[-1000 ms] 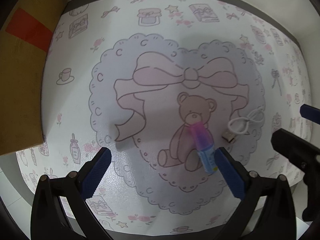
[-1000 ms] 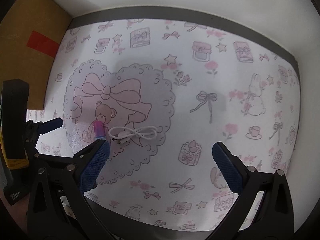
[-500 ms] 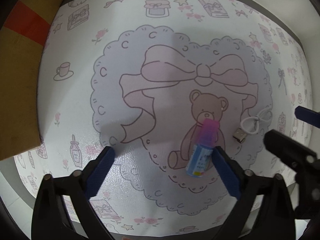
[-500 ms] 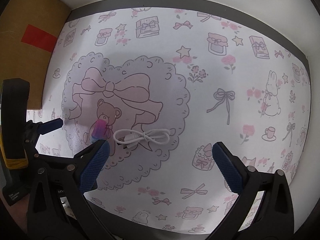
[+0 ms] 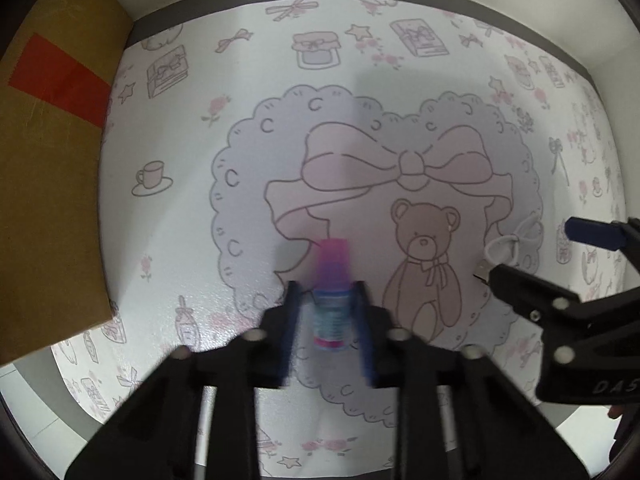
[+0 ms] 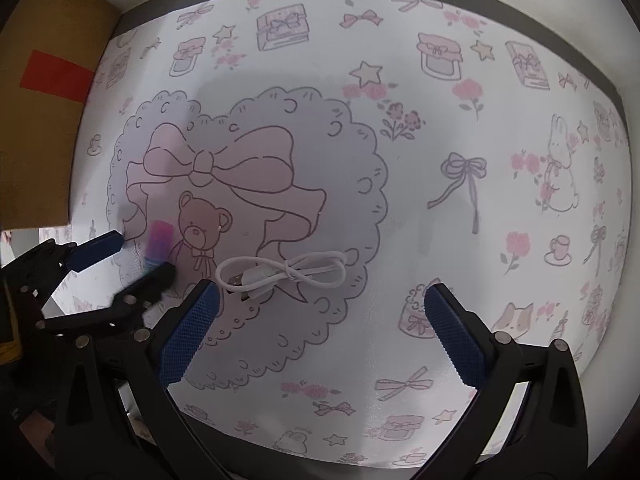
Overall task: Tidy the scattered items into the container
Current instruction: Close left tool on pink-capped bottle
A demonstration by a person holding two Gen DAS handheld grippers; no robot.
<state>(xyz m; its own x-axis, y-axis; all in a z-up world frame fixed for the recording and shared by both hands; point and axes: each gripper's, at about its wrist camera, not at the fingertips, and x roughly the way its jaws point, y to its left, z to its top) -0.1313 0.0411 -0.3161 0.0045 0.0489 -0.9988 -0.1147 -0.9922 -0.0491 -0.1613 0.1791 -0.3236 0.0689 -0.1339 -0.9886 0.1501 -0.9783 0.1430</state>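
Observation:
A small bottle (image 5: 332,264) with a pink cap and a blue label lies on the heart print of the mat, between the blue pads of my left gripper (image 5: 327,286). Its jaws are closing, and the pads sit against the bottle's sides. The right wrist view shows the same bottle (image 6: 160,240) and left gripper (image 6: 142,254) at the left. A coiled white USB cable (image 6: 280,272) lies just beyond my right gripper (image 6: 320,292), which is open and holds nothing. In the left wrist view the right gripper (image 5: 534,248) straddles the cable (image 5: 508,246).
A brown cardboard box (image 5: 48,200) with red tape stands along the mat's left side, also at the left edge of the right wrist view as the box (image 6: 40,120). The patterned mat (image 5: 200,80) covers the table, and a grey strip and a white wall bound the far side.
The left jaws went from wide open to close around the bottle, which now lies lengthwise between them. The right gripper sank toward the cable, still open.

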